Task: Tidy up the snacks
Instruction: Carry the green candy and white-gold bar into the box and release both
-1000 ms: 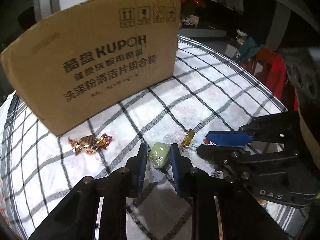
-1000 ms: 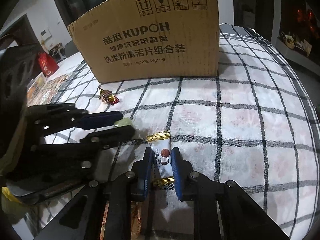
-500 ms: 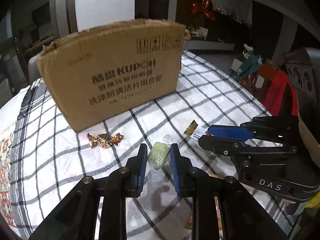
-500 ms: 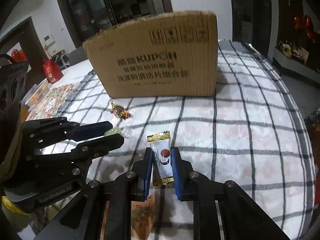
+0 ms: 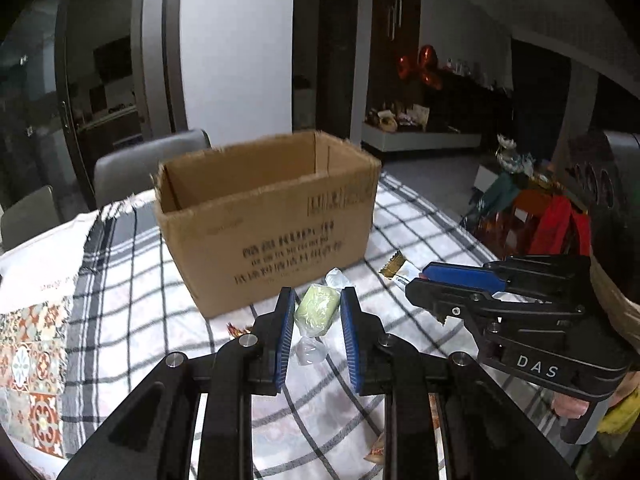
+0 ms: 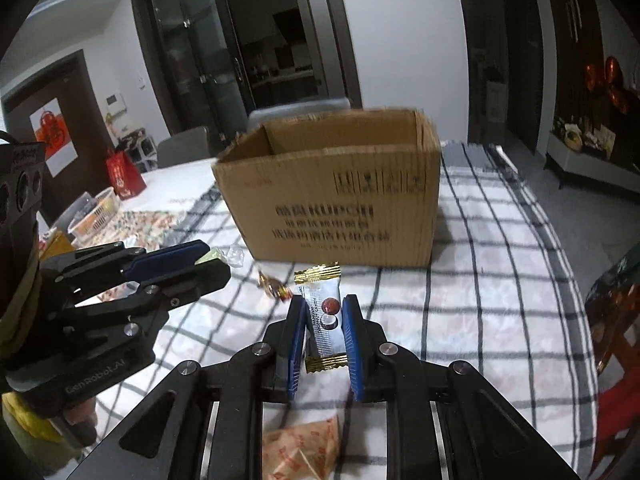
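The left gripper (image 5: 317, 316) stays clamped on a pale green wrapped candy (image 5: 317, 309), and the right gripper (image 6: 324, 316) on a white sachet with gold ends (image 6: 322, 312). Both have risen since a second ago: the snacks hang above the checked tablecloth (image 6: 480, 300) instead of lying on it, and the cardboard box (image 6: 340, 208), farther off, now shows its open top. A red-gold candy (image 6: 276, 286) lies near its front.
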The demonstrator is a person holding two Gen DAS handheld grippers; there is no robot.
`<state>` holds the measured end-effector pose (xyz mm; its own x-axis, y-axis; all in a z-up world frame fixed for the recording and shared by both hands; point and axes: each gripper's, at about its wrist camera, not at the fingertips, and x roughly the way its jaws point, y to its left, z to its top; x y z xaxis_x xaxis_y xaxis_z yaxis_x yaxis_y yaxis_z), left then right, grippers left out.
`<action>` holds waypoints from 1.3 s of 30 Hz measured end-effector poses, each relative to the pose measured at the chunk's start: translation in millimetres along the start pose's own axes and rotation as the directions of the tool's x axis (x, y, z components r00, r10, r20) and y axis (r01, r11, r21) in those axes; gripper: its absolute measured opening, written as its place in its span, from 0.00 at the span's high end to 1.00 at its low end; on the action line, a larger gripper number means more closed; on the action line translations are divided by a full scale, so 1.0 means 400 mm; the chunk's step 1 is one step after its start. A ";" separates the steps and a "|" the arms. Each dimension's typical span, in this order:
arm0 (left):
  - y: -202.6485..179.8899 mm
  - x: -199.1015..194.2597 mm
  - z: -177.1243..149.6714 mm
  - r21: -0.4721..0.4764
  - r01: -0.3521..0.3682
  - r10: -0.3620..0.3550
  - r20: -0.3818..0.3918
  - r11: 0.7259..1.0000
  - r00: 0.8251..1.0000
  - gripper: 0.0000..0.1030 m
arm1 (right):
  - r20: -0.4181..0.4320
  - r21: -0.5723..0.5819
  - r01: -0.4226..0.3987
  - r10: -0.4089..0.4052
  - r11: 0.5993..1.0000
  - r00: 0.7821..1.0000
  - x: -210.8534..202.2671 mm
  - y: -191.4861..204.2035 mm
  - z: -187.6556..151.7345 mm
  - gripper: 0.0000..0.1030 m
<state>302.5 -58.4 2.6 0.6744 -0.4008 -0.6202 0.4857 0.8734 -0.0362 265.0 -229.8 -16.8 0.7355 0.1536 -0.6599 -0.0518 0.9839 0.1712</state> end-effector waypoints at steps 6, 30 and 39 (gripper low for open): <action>0.019 -0.049 0.043 -0.008 -0.017 0.017 0.068 1.000 0.998 0.77 | 0.066 -0.017 -0.002 0.003 1.000 0.998 -0.038 0.018 0.057 0.81; 0.127 -0.003 0.230 -0.031 -0.086 0.089 0.137 0.996 0.986 0.77 | 0.179 -0.092 0.061 -0.044 0.994 0.983 -0.008 0.013 0.279 0.81; 0.174 0.088 0.266 -0.046 -0.085 0.089 0.095 0.995 0.991 0.77 | 0.152 -0.095 0.089 -0.074 0.991 0.986 0.069 -0.013 0.319 0.81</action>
<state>419.2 -41.3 61.4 0.7648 -0.3462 -0.5434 0.4006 0.9160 -0.0198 371.8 -242.2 57.5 0.8312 0.0643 -0.5522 -0.0499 0.9979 0.0411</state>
